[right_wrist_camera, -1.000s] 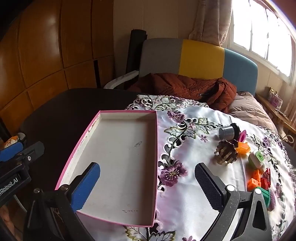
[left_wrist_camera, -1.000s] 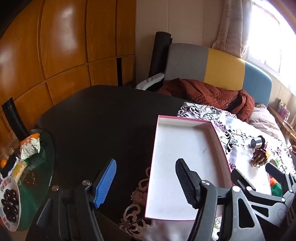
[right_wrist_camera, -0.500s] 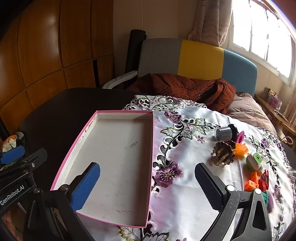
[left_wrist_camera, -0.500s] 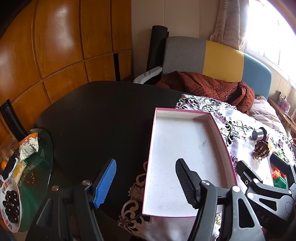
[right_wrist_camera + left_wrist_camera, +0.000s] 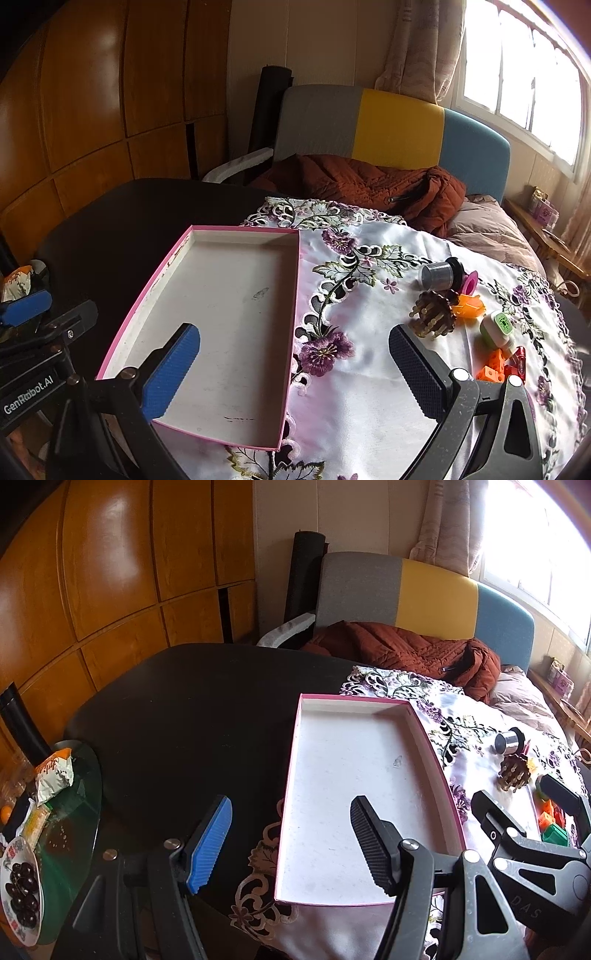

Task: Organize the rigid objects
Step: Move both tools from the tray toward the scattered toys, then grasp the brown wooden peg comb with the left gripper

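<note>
An empty white tray with a pink rim (image 5: pixel 351 768) (image 5: pixel 229 295) lies half on a flowered cloth (image 5: pixel 369 398). To its right on the cloth are small items: a silver cylinder (image 5: pixel 437 276), a brown spiky piece (image 5: pixel 434 314), an orange piece (image 5: pixel 470 306), a white and green item (image 5: pixel 496 328) and orange and red blocks (image 5: pixel 493 369). My left gripper (image 5: pixel 291 843) is open above the tray's near left edge. My right gripper (image 5: pixel 293 371) is open above the tray's near right edge and the cloth. Neither holds anything.
The cloth covers part of a round black table (image 5: pixel 184 709). A glass side table (image 5: pixel 81 805) with snack packs and a plate of dark fruit (image 5: pixel 20 890) stands low on the left. Behind the table is a sofa with a brown jacket (image 5: pixel 362 184).
The tray has drifted slightly left and up in both views. Both grippers stay open and no object has moved.
</note>
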`<state>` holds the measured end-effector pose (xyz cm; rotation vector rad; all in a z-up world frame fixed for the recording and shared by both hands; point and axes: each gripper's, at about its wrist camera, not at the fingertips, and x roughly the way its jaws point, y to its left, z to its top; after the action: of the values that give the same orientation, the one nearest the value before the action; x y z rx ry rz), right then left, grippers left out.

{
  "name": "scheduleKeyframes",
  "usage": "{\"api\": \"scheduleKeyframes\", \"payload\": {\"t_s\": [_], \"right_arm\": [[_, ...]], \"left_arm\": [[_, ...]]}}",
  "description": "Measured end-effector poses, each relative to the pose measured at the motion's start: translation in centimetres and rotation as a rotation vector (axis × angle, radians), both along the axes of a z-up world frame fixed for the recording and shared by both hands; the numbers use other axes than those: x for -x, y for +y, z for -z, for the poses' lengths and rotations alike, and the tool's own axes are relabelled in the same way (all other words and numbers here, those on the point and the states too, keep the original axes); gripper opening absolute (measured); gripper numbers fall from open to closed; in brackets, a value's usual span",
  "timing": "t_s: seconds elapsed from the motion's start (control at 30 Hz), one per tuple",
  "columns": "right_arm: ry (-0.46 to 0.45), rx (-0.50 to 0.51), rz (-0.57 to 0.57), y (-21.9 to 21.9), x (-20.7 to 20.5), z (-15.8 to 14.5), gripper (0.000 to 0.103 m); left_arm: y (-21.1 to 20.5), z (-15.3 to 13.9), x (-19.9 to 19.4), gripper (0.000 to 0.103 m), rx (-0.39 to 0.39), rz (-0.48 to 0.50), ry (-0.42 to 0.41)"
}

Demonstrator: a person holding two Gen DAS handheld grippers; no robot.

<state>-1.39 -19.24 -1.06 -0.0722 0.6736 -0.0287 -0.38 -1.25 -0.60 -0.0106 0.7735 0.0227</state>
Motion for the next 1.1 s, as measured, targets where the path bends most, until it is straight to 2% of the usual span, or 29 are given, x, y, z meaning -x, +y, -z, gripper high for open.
{"api": "scheduleKeyframes", "payload": {"t_s": [0.3,0.57,0.83,1.1], "right_arm": [[-0.001,0.018,0.022,-1.6,0.1,-0.1,0.103],[-0.008,0.031,0.089,-5.8,0.2,-0.7,0.103],[0.005,-0.022,0.192,-12.4,0.3,-1.5,0.103],[0.041,-0.118,0.33,-21.7,1.1,-1.8,0.103]], "left_arm": [[-1.2,0.5,0.1,0.068,-0.006,0.054,0.024],[-3.1,0.2,0.1,0.068,-0.051,0.115,0.008],[-5.0,0.0,-0.4,0.068,-0.038,0.193,0.006],[-8.0,0.7,-0.9,0.068,0.024,0.297,0.064]]}}
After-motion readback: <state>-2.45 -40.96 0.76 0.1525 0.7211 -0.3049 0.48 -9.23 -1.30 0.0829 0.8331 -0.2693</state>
